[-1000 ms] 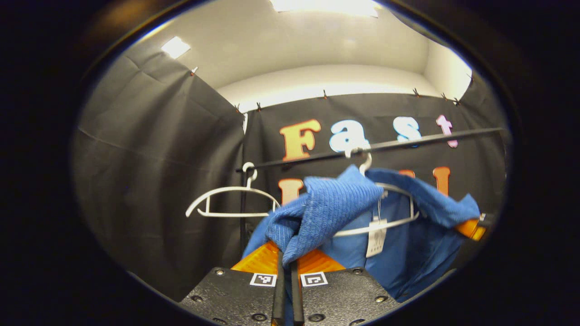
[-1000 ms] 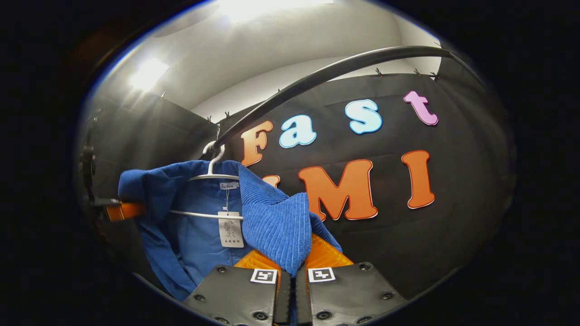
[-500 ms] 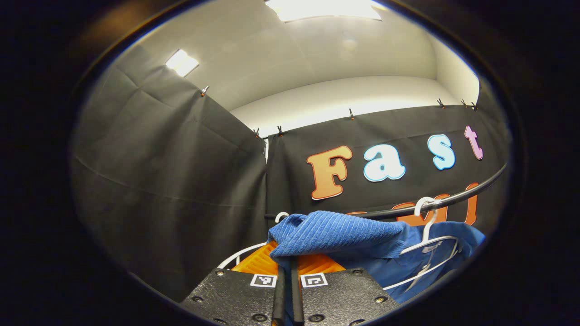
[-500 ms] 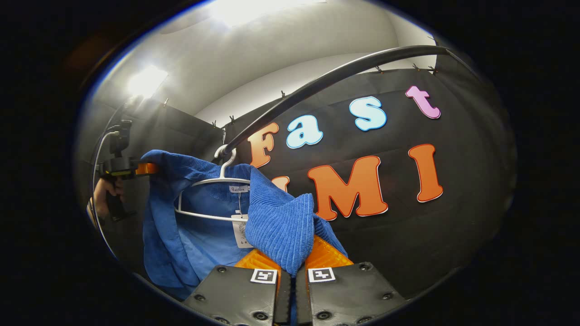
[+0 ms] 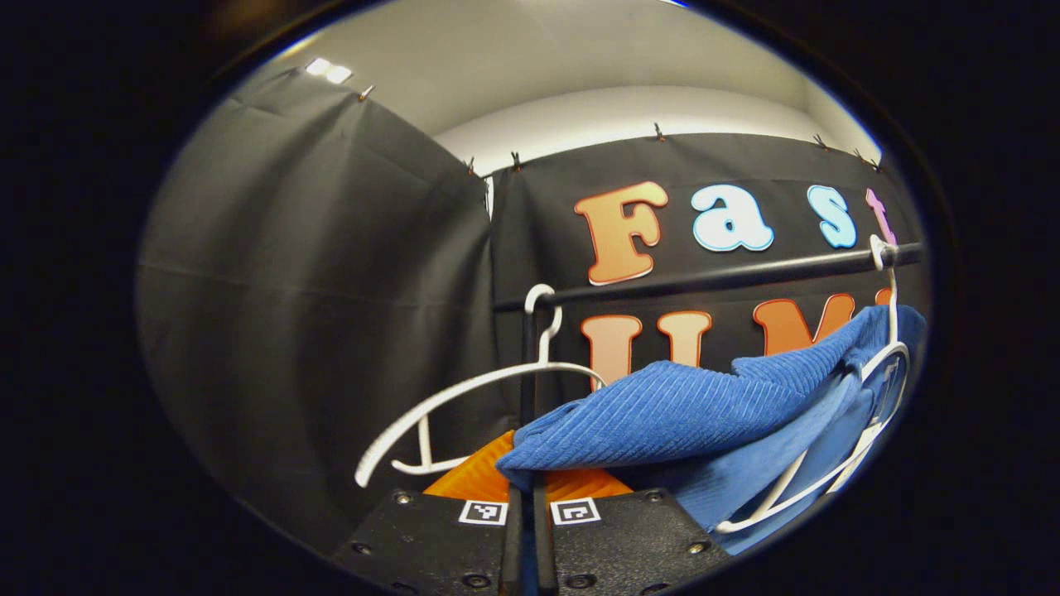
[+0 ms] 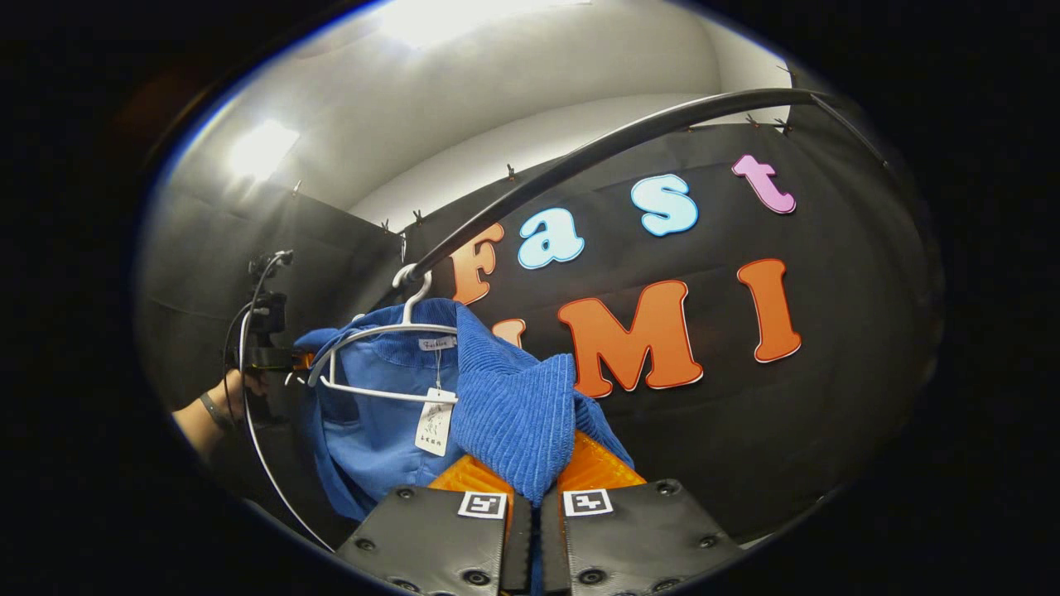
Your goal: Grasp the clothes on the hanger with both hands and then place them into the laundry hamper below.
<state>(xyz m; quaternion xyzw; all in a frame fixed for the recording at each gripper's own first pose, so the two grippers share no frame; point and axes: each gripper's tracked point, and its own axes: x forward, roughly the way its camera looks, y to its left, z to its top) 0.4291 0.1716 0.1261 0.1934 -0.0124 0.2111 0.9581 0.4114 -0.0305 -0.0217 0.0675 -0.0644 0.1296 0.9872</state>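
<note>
Left gripper (image 5: 523, 497) and right gripper (image 6: 534, 497) each have jaws clamped on the blue shirt (image 6: 505, 406), partly on its hanger (image 6: 377, 364) under the rail (image 6: 580, 157)

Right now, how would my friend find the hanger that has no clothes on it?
Find the black rail running across the booth's dark wall. Two white hangers hook over it. The bare hanger hangs near the upright pole, with nothing on it, while the other hanger wears the blue corduroy garment.
</note>
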